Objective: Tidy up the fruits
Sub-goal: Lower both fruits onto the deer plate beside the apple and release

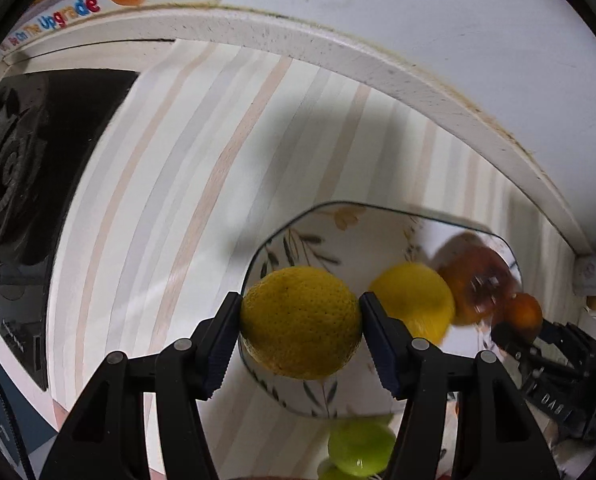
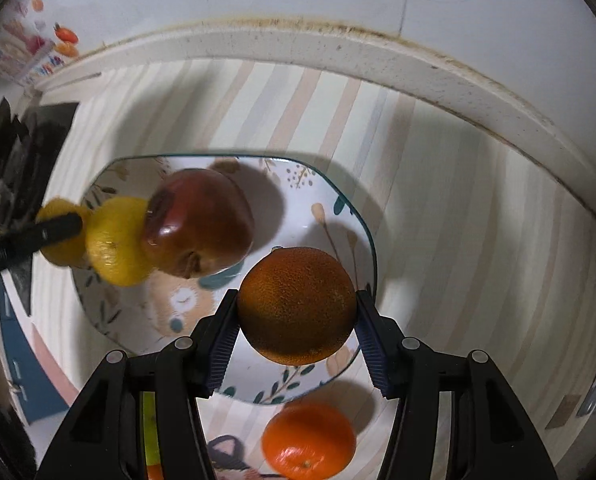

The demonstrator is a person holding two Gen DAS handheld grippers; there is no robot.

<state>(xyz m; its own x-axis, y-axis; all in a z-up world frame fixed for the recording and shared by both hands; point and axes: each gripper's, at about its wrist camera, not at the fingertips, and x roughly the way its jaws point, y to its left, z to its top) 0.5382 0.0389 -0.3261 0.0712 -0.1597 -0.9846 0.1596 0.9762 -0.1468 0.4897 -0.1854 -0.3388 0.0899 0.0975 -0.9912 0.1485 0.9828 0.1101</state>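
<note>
Both grippers carry fruit above the plate (image 2: pixel 339 204), and everything here is placed against that plate. The left gripper (image 1: pixel 301 322) has its jaws partly apart and pressed on a lemon (image 1: pixel 301 322) across its middle, held over the plate's left edge. The right gripper (image 2: pixel 296 305) is likewise partly apart and clamped on a dark orange (image 2: pixel 296 305) at its widest girth, held over the plate's near right part. Already lying in the plate are a second lemon (image 2: pixel 116 240) and a red apple (image 2: pixel 200 222), touching each other on its left side. A bright tangerine (image 2: pixel 309 440) sits on the striped mat (image 2: pixel 437 200) just off the plate's near rim, and green fruit (image 1: pixel 359 450), blurred, lies off the near rim in the left view. These citrus fruits look firm and moderately heavy, with pebbled rind that should give the ribbed pads good purchase; being round, they could roll or squirt out if gripped off-centre, so the equator grip seen here seems the right one. The apple's glossy skin is likely slicker and bruises easily. The plate looks like ceramic and fragile, so fruit ought to be set down low, not dropped, and into bare spots, since round fruit will roll toward its neighbours.
</note>
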